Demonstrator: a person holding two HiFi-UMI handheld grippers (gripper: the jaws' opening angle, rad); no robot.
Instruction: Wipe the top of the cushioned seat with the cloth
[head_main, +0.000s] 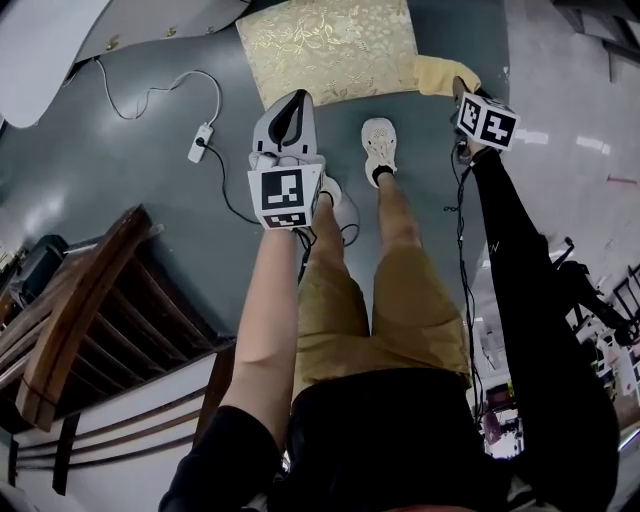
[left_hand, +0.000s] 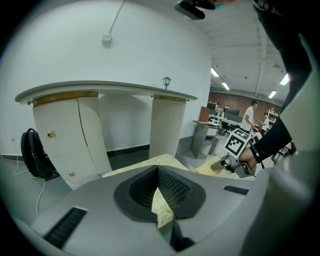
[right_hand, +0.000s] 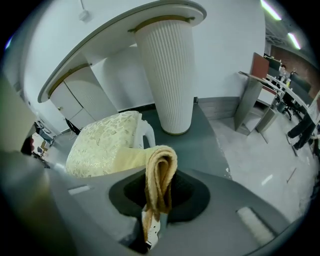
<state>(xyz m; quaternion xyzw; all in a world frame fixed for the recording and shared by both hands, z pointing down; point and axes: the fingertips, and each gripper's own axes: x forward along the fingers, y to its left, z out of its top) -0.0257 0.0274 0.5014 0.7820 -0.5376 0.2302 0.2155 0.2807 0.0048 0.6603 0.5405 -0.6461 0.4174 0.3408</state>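
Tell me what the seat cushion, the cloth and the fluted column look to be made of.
Seat cushion: woven fabric, likely brocade, pale gold with a slight sheen; a leafy pattern shows.
Cloth: soft tan textile, perhaps terry or microfibre; matte, fuzzy, folding limply.
Fluted column: hard, white, matte, evenly ribbed; painted wood or plastic, I cannot tell which.
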